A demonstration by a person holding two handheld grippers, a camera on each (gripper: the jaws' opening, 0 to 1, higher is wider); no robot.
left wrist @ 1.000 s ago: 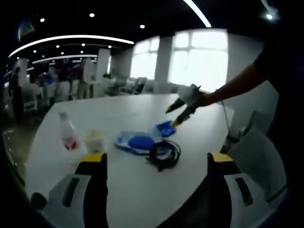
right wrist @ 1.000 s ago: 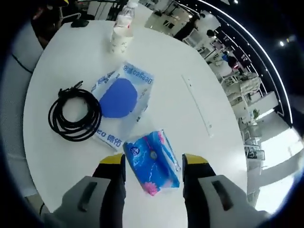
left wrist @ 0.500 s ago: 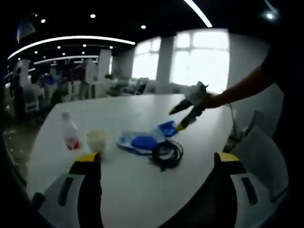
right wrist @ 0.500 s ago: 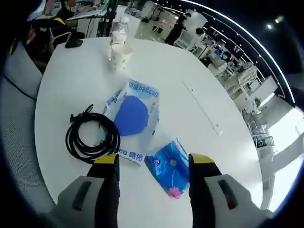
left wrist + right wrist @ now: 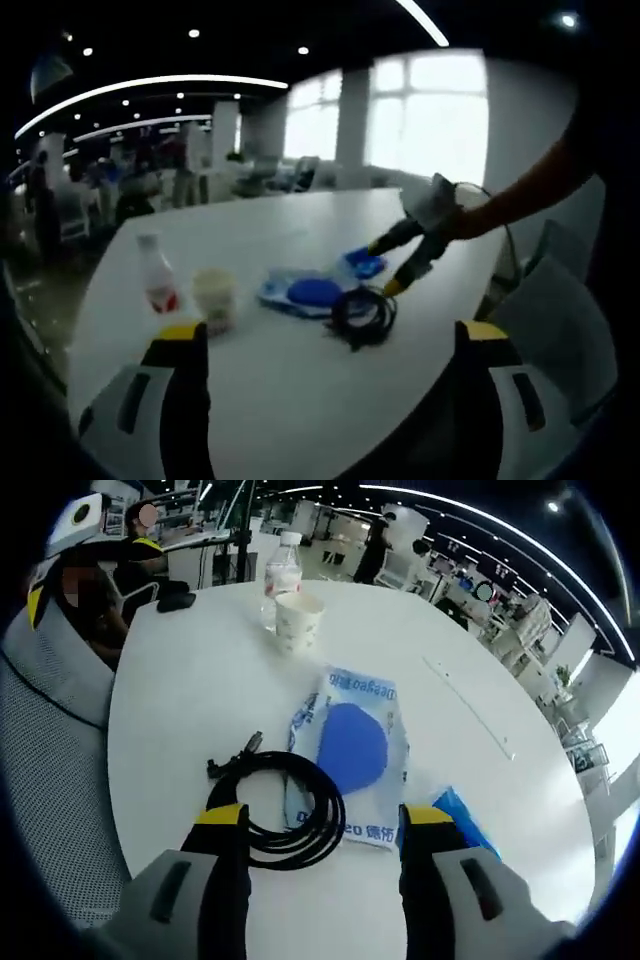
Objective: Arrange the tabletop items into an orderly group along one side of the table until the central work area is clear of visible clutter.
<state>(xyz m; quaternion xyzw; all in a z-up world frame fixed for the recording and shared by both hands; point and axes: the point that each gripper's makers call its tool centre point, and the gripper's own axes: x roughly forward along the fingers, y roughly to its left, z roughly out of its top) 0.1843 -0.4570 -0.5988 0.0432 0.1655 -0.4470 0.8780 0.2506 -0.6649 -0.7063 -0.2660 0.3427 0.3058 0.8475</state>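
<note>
On the white table (image 5: 270,400) stand a clear bottle (image 5: 157,272) and a paper cup (image 5: 214,298), with a white-and-blue wipes pack (image 5: 305,292), a blue tissue pack (image 5: 362,264) and a coiled black cable (image 5: 362,312) to their right. My left gripper (image 5: 332,332) is open, well back from them. My right gripper (image 5: 385,270), held by an outstretched arm, hovers open beside the cable. In the right gripper view the cable (image 5: 290,810) lies between the jaws of my right gripper (image 5: 325,815). Beyond it are the wipes pack (image 5: 350,750), cup (image 5: 298,620) and bottle (image 5: 283,580). The tissue pack (image 5: 460,815) peeks past the right jaw.
A small black object (image 5: 175,602) lies near the table's far edge. A grey mesh chair (image 5: 50,740) stands along the left side, with a seated person (image 5: 130,560) behind it. A thin slot strip (image 5: 470,705) runs across the table (image 5: 180,710). Another chair (image 5: 560,330) stands at the right.
My right gripper has drawn back from over the blue tissue pack and now frames the black cable, still open. The left view has shifted only slightly; the items lie where they were.
</note>
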